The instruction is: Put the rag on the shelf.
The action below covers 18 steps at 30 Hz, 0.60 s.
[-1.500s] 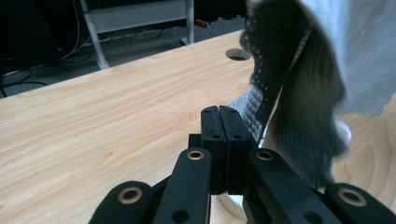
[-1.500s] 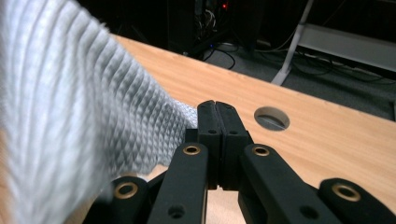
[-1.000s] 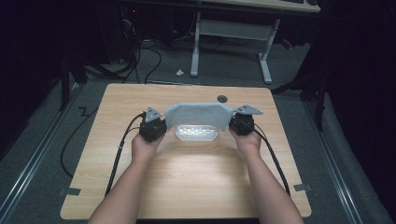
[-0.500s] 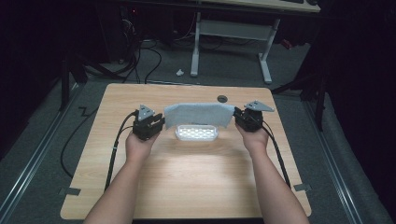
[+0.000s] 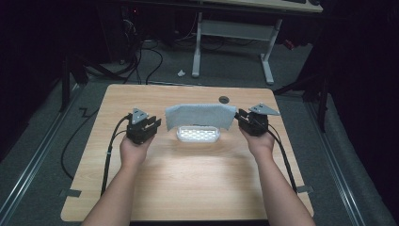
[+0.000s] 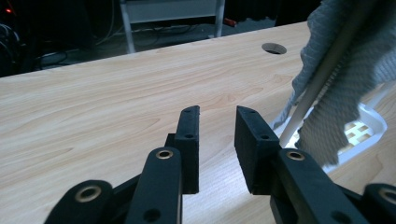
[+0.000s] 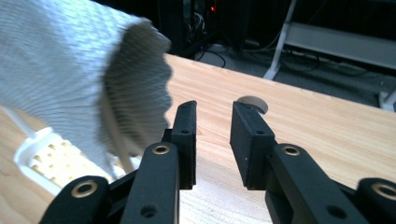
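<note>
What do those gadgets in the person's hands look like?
Each hand holds a black gripper: left gripper, right gripper. Both have two flat rectangular black jaws on arms with brass-ringed rivets, a grey three-cornered plate on top, and a black cable trailing back. The forearms are bare, no sleeves.

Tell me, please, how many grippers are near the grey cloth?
2. The left gripper is open, just beside the left end of the grey cloth; the right gripper is open beside its right end. Neither holds it.

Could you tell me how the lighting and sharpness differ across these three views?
High view: table lit in a bright pool, surroundings nearly black. Left gripper view: black jaws sharp, grey cloth at right soft. Right gripper view: cloth blurred up close, white tray beneath it overexposed.
</note>
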Motion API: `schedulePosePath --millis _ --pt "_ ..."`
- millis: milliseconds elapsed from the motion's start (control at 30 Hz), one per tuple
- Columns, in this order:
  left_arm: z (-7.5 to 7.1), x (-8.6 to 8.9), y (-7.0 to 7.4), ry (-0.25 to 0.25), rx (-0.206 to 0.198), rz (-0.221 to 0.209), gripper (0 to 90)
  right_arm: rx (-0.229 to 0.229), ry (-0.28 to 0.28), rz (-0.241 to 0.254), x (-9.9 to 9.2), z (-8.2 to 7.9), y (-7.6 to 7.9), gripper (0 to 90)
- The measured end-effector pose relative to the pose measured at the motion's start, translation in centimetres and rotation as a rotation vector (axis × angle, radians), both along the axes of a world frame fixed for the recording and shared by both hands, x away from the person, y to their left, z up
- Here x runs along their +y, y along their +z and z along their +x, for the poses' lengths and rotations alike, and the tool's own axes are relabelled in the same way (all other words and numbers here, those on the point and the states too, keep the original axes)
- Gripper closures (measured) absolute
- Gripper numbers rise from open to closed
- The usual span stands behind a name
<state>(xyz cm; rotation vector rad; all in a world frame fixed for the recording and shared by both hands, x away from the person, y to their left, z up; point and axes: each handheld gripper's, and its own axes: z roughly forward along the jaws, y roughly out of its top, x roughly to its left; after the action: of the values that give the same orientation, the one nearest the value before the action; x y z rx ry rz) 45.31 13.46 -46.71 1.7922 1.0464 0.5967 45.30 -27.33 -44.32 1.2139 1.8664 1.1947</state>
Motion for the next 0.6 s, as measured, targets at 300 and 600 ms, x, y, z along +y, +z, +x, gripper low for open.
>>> schedulePosePath --millis 300,600 --pt "-2.4 0.8 -0.3 -0.002 -0.002 -0.005 68.1 -0.011 0.008 -0.033 -0.7 -3.0 0.3 68.4" --pt "-5.4 1.7 -0.8 -0.049 0.015 0.002 65.1 -0.051 0.007 -0.047 -0.9 -5.8 0.5 64.4"
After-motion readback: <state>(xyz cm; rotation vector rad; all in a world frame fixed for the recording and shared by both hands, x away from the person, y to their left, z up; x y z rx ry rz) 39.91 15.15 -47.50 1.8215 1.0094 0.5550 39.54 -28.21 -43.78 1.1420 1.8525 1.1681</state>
